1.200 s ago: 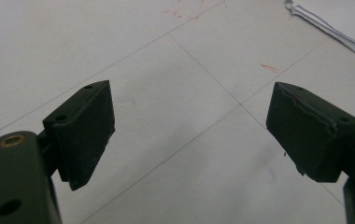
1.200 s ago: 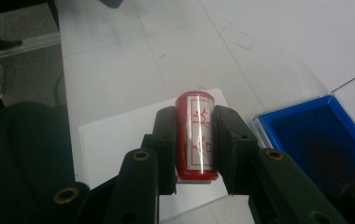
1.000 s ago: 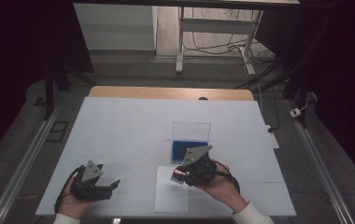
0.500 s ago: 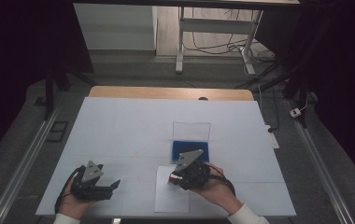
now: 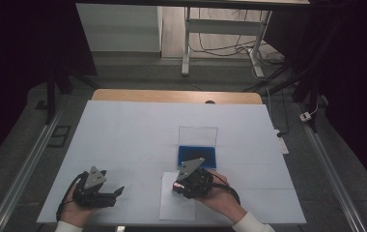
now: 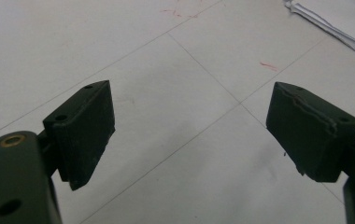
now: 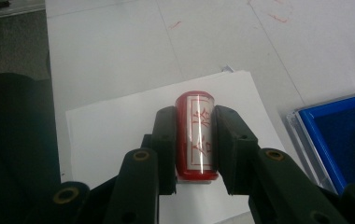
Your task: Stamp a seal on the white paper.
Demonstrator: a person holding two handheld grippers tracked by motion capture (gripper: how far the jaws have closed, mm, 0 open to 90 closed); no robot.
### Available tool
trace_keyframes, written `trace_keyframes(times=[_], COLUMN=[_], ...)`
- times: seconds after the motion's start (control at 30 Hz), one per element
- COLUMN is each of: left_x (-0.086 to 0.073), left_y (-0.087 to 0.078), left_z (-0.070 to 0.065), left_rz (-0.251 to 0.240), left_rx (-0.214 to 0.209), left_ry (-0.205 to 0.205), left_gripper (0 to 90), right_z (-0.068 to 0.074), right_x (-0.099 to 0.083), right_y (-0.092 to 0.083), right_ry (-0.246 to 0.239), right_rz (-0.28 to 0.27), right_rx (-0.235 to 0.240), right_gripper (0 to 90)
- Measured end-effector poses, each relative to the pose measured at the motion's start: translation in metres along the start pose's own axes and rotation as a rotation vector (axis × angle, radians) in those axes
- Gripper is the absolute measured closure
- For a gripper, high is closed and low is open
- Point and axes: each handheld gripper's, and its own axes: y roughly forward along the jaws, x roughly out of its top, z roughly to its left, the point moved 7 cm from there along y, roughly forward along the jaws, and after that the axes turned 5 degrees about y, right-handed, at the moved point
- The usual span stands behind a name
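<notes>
Stamp — a red cylinder — sits clamped in the right gripper, long axis running along the jaws, its lower end just above the paper; ink pad lies just beyond; left gripper rests wide open on the desk, well apart.

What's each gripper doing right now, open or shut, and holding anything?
Left gripper: open, nothing between its jaws, just above the white table cover.
Right gripper: shut on a red cylindrical stamp, over a white paper sheet.
</notes>
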Motion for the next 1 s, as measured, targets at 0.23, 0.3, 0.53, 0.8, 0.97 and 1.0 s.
trace_keyframes(times=[0.23,0.3,0.53,0.8,0.97,1.0], left_x=[-0.0008,-0.0008,-0.0011,-0.0014,-0.0015,-0.0015], left_y=[0.0006,0.0007,0.0011,0.0009,0.0011,0.0012], left_z=[0.0001,0.0002,0.0003,0.0008,0.0009,0.0009], left_rz=[0.005,0.004,0.007,0.006,0.006,0.006], left_rx=[0.001,0.000,0.000,-0.001,-0.001,-0.001], left_ry=[0.004,0.003,0.005,0.004,0.005,0.004], left_gripper=[15.7,15.8,15.8,15.7,15.7,15.8], right_z=[-0.0011,-0.0012,-0.0026,-0.0042,-0.0034,-0.0035], right_x=[-0.0016,-0.0019,-0.0035,-0.0055,-0.0060,-0.0061], right_y=[0.0028,0.0030,0.0066,0.0096,0.0100,0.0099], right_ry=[-0.002,-0.004,-0.007,-0.020,-0.002,0.000], right_rz=[0.008,0.012,0.010,0.021,0.025,0.027], right_rx=[-0.005,-0.005,-0.008,-0.008,-0.006,-0.005], right_gripper=[69.9,69.9,69.9,69.9,69.8,69.8])
